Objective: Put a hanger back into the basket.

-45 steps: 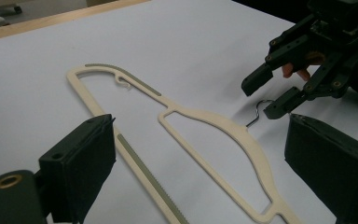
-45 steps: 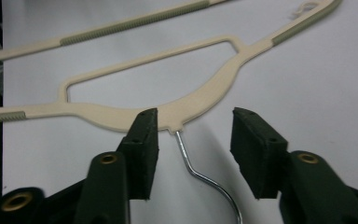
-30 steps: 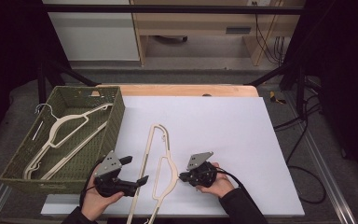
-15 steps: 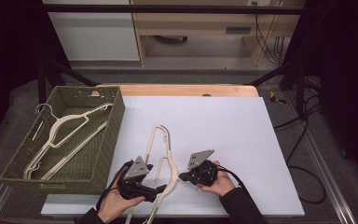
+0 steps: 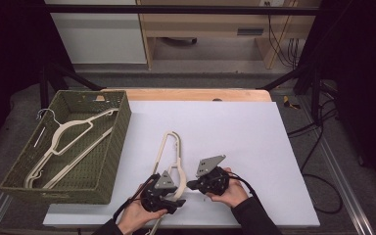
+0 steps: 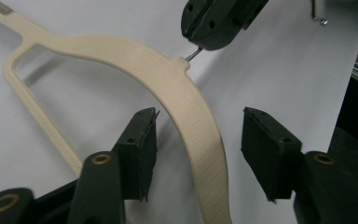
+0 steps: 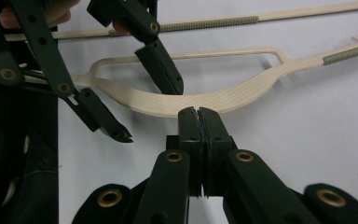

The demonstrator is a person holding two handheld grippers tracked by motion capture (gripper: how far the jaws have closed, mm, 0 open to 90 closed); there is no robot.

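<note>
- Jaws of the left gripper (image 6: pixel 198 154) stand spread wide, one black pad on each side of the cream hanger (image 6: pixel 186 100), so the curved shoulder runs up between them without yet being pinched; that placement looks like the set-up for a grasp.
- Pressed together, the right gripper (image 7: pixel 199 114) jaws pinch the hanger's metal hook (image 6: pixel 193 53), seen in the left gripper view as a short wire stub vanishing into the black tips. Holding it there probably keeps the hanger from sliding while the other hand closes in.
- From above, the hanger lies flat on the white table (image 5: pixel 254 142), at its near edge, with both hands and grippers crowded around its neck end and its long bar stretching away from the person.
- A green woven basket (image 5: pixel 105 161) sits at the table's left, well apart from the grippers, with another cream hanger (image 5: pixel 71 142) lying inside it. Judging by that, the basket is the likely destination.
</note>
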